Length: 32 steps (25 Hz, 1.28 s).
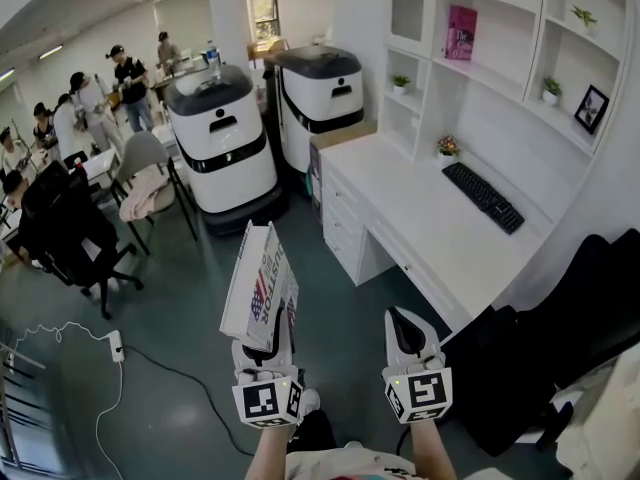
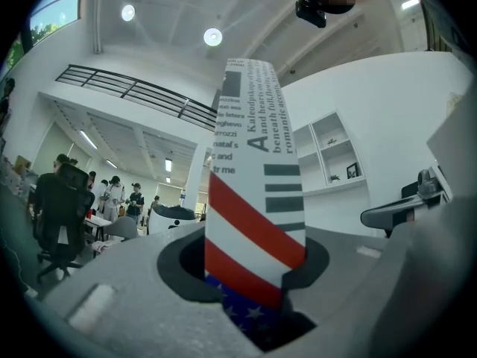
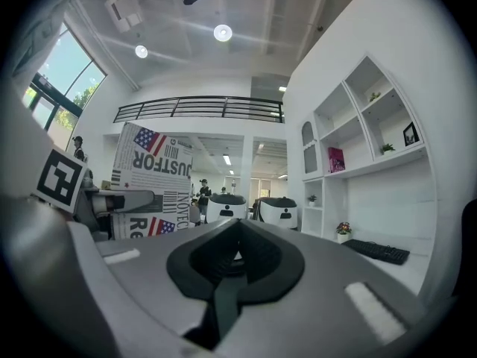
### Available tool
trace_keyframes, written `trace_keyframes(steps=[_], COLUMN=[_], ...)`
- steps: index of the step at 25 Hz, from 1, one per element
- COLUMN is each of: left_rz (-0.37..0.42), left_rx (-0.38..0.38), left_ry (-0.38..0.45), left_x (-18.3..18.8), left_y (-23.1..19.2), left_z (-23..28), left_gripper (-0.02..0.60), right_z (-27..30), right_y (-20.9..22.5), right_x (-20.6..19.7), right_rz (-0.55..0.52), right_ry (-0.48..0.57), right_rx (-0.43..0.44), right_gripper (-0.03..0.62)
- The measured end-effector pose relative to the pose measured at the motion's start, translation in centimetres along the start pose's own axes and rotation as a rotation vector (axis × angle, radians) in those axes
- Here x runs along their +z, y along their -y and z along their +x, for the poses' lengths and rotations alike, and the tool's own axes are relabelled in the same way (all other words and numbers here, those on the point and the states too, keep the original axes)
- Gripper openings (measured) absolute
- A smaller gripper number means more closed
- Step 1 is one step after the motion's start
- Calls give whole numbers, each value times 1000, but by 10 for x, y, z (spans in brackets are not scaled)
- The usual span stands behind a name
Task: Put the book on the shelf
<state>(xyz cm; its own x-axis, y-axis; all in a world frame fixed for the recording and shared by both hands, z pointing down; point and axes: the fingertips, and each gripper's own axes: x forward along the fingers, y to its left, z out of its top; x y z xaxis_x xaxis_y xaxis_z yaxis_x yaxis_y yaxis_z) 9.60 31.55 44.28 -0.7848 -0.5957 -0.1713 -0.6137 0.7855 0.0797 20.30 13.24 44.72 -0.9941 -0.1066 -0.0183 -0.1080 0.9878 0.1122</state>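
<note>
White desk (image 1: 400, 190) on the right with a black keyboard (image 1: 483, 196) on it. White shelf unit (image 1: 492, 78) above it holds a pink book (image 1: 460, 32), small potted plants and a picture frame (image 1: 591, 108). Grey-green floor (image 1: 180, 298), black chair (image 1: 560, 338) at lower right. Two white-and-black machines (image 1: 222, 138) stand beyond the desk, with people (image 1: 130, 78) at tables far left. The book (image 1: 262, 286) has a white cover with red-white stripes, a blue starred corner and black print. It's off the shelf, in the air over the floor left of the desk, standing up out of the left gripper (image 1: 266, 353) and leaning slightly. Left jaws are clamped on the book's lower edge. Right gripper (image 1: 403, 323) sits level beside it, clear of the book, jaws together with nothing between them. Both are held low in front of the person and point forward.
</note>
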Motion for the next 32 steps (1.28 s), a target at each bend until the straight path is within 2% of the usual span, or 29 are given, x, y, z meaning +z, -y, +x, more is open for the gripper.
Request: trace_keyframes(steps=[11, 17, 26, 32], left_rz=[-9, -42, -56, -31], left_rx=[-52, -75, -138, -154], left_ry=[34, 44, 23, 31], left_x=[23, 18, -7, -10], left_y=[-89, -130, -129, -129], left_z=[95, 129, 166, 189], left_gripper=[160, 160, 160, 160], right_z=[127, 162, 183, 206], right_y=[-31, -36, -17, -11], right_x=[24, 26, 10, 3], right_rz=[3, 2, 7, 31], right_ry=[34, 40, 30, 53], right_rx=[-37, -107, -158, -143], right_gripper=[0, 1, 1, 1])
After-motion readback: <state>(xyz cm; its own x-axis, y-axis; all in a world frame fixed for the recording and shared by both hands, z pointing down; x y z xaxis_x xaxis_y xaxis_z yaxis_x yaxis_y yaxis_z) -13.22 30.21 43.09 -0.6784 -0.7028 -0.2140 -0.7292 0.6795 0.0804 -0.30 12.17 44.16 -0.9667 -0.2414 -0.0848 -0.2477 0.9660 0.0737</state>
